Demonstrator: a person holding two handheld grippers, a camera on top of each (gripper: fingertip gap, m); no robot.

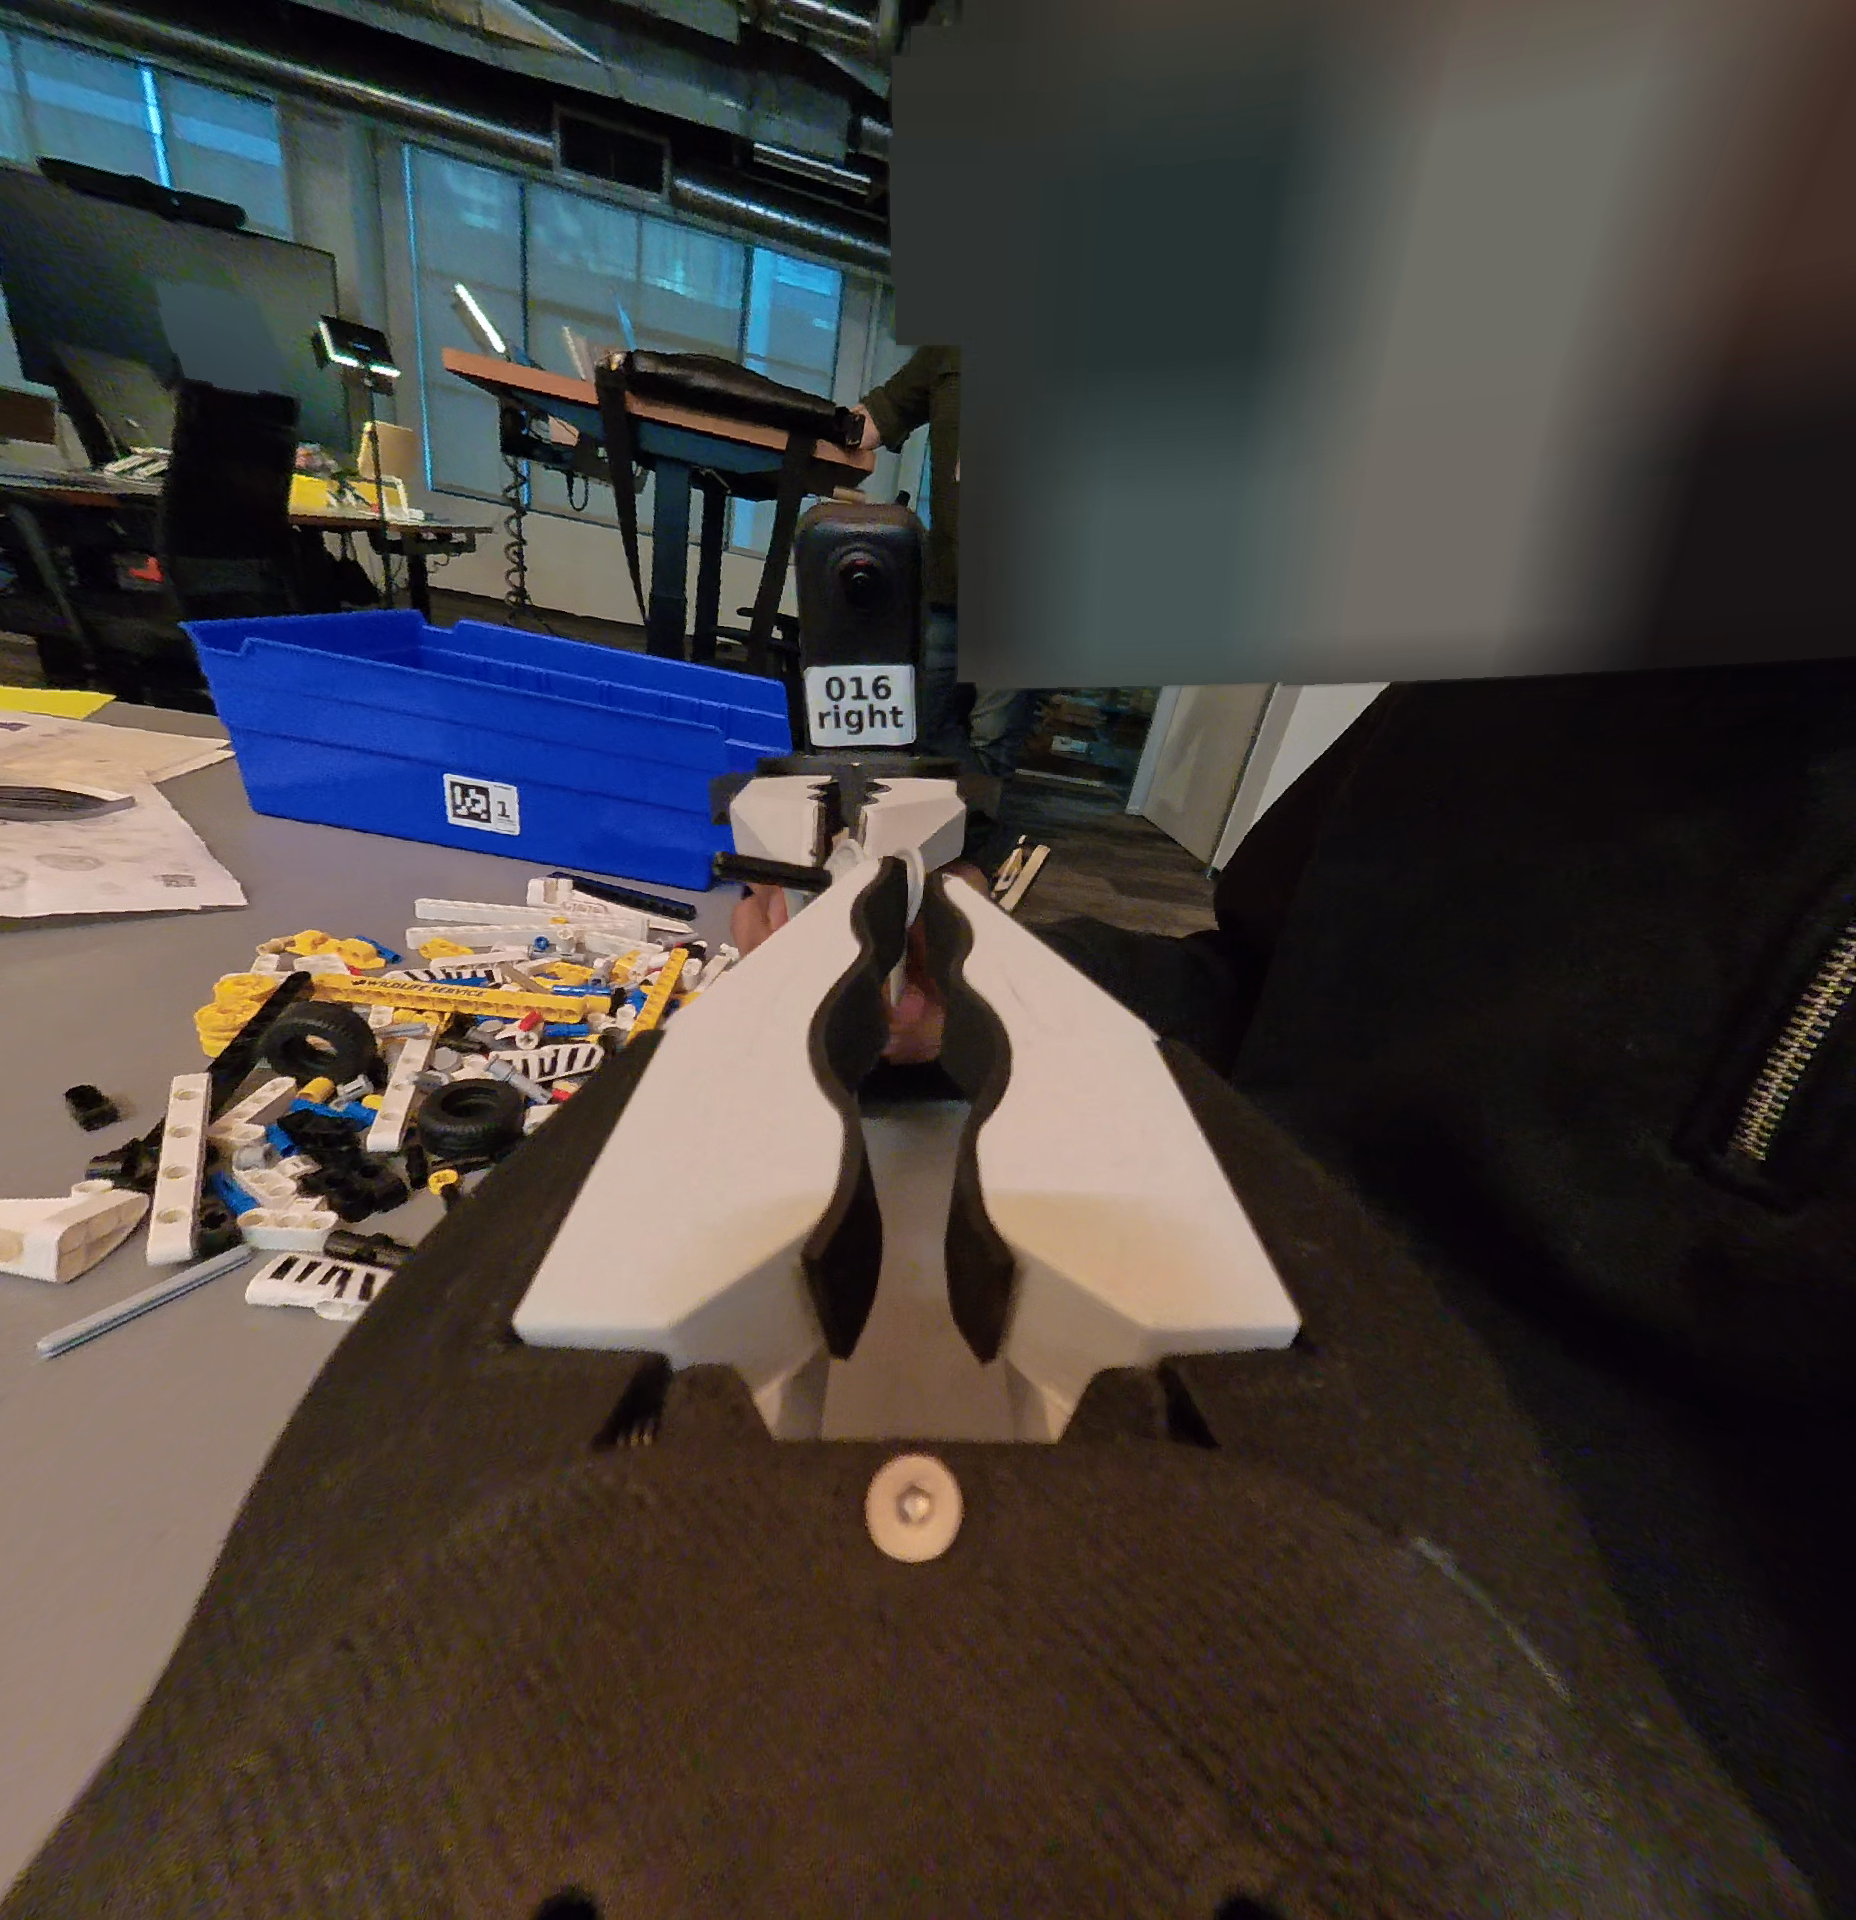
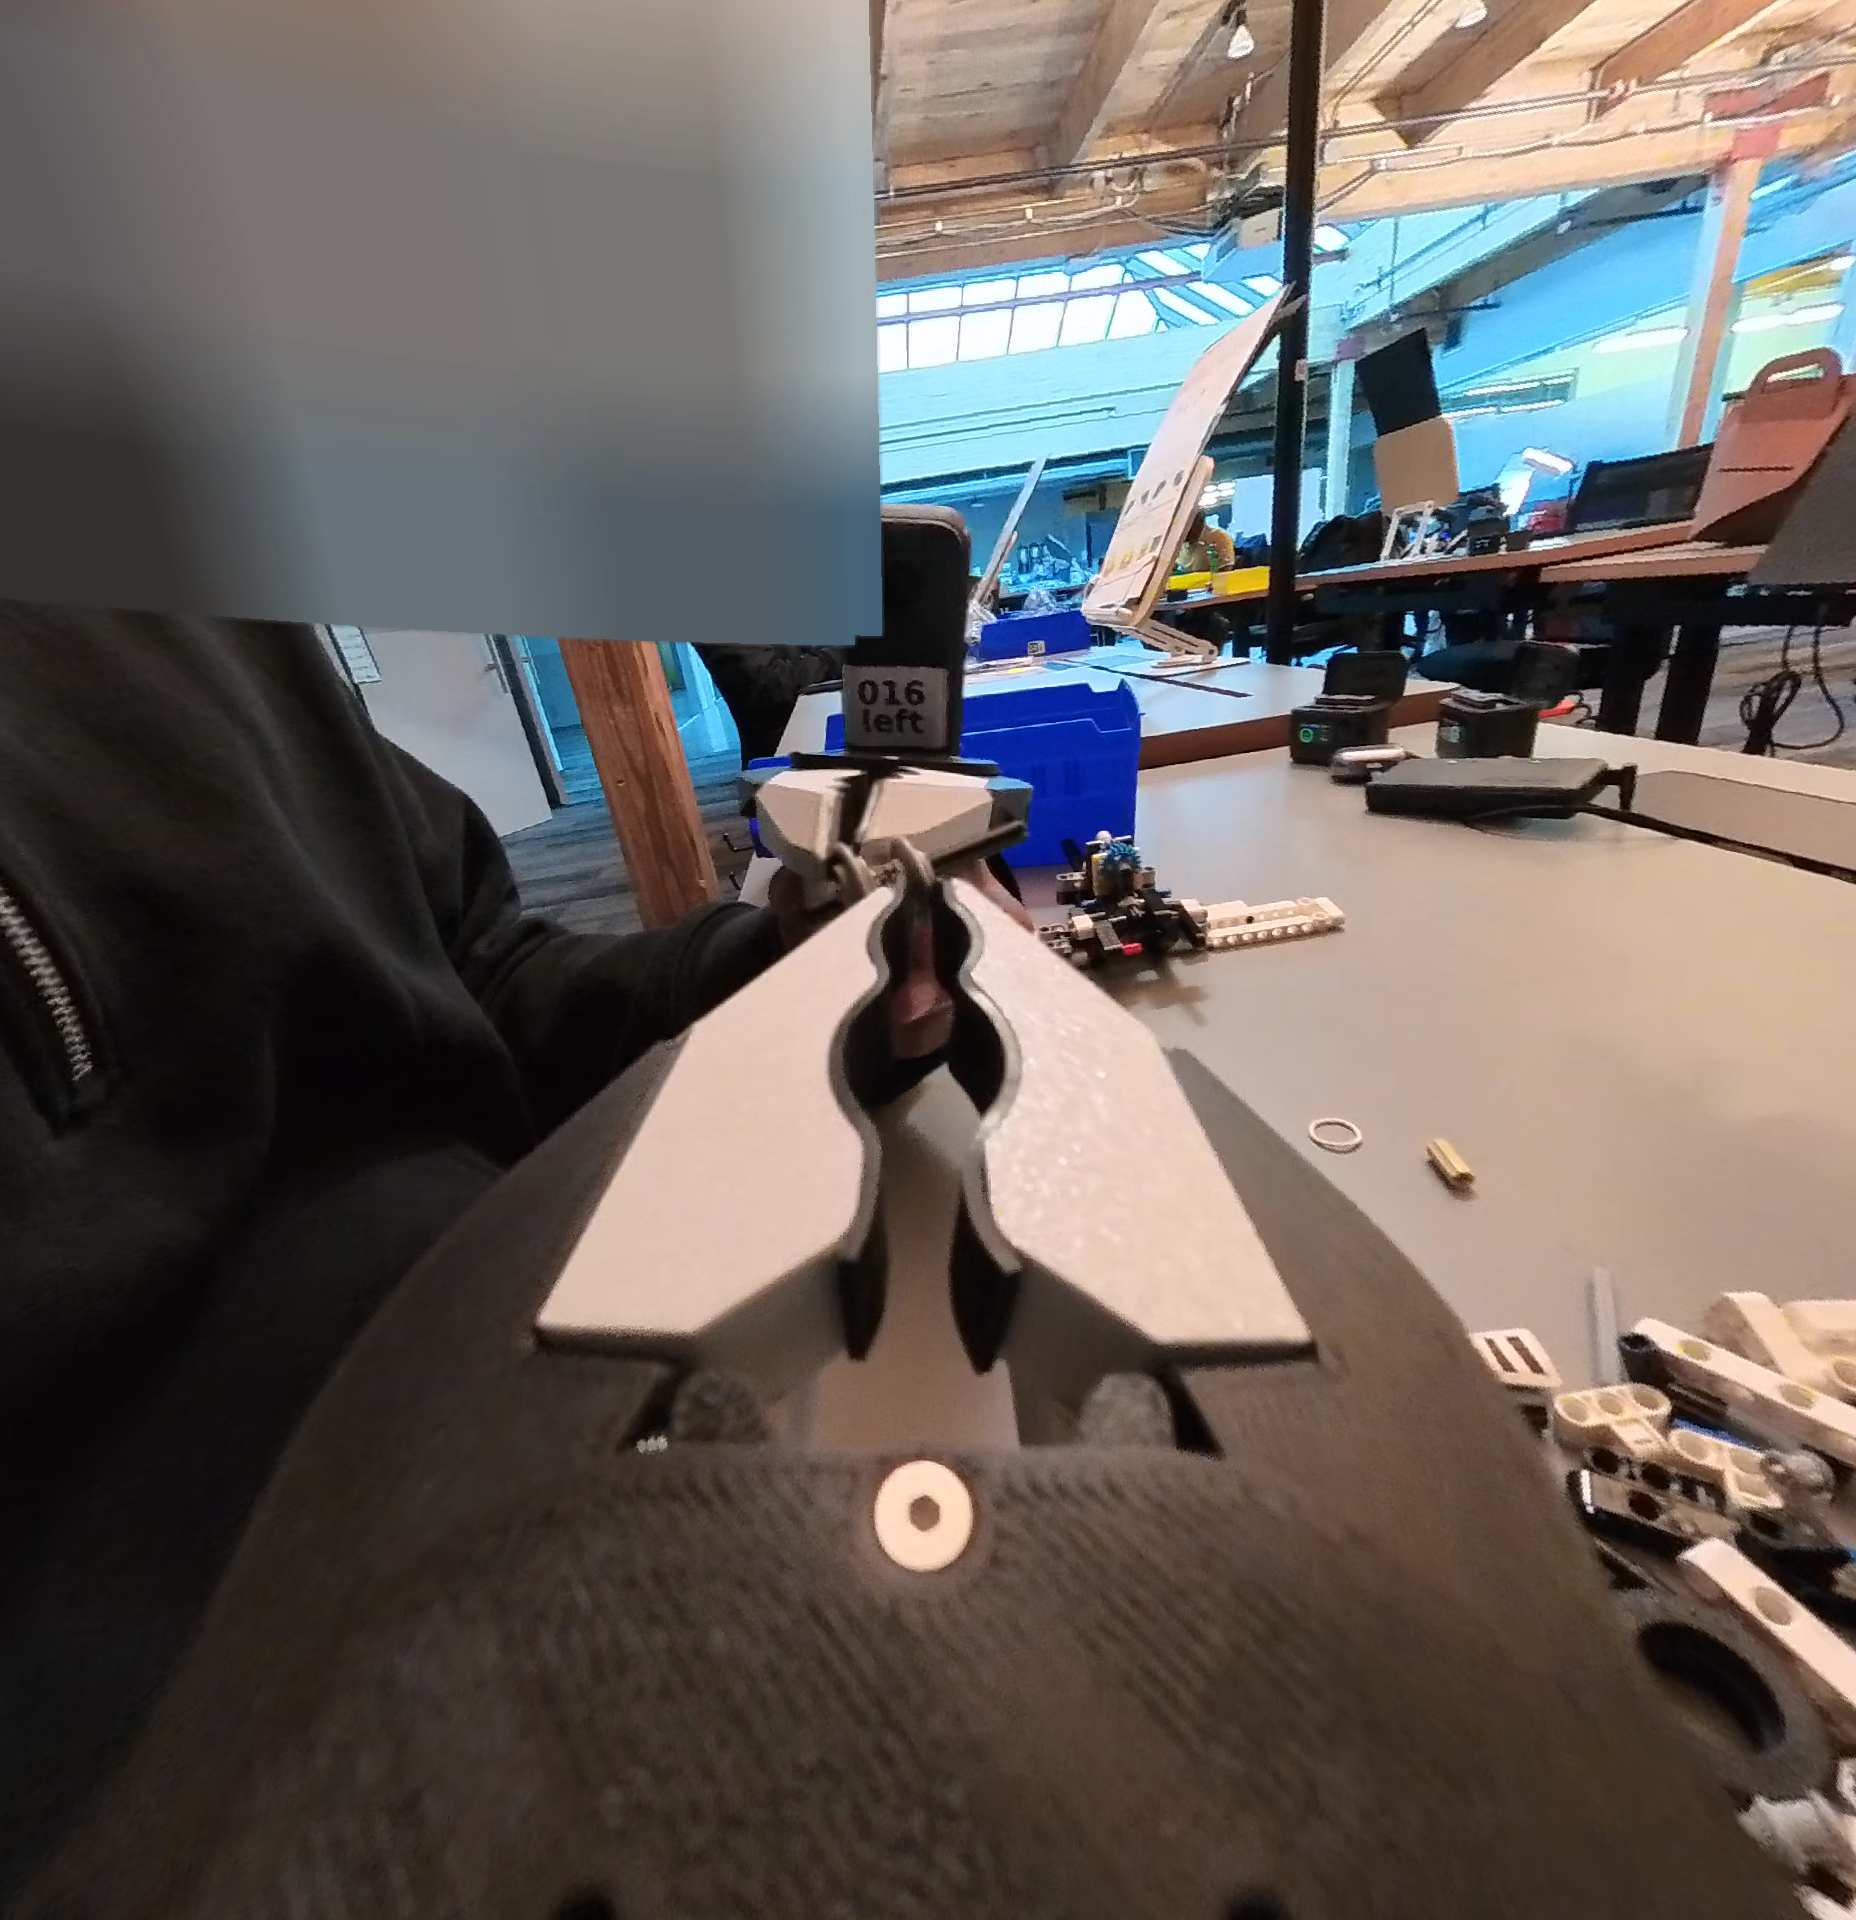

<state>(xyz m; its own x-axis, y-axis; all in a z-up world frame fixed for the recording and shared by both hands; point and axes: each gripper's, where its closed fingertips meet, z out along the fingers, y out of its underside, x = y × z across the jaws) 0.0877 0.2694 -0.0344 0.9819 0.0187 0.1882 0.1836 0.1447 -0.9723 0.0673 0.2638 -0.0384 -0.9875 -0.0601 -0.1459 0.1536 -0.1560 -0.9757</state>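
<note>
My two grippers meet tip to tip in the air in front of a person in a black jacket (image 1: pixel 1526 1039). My left gripper (image 1: pixel 906 883) is shut on a thin white piece (image 1: pixel 909 873). It also shows in the right wrist view (image 2: pixel 851 831), pinching that piece (image 2: pixel 839 868). My right gripper (image 2: pixel 911 883) is shut on a second thin whitish piece (image 2: pixel 916 860). It faces me in the left wrist view (image 1: pixel 839 831). A black axle (image 1: pixel 768 871) sticks out sideways from the two pieces, which sit side by side on it. The axle also shows in the right wrist view (image 2: pixel 981 850).
A pile of yellow, white, blue and black building pieces with tyres (image 1: pixel 384 1039) lies on the grey table (image 1: pixel 124 1455), before a blue bin (image 1: pixel 488 727). A small partial build (image 2: pixel 1163 914), a ring (image 2: pixel 1334 1132), a brass bit (image 2: pixel 1449 1162) and black devices (image 2: pixel 1485 784) lie farther off. My two grippers' fingertips are within a few centimetres of each other.
</note>
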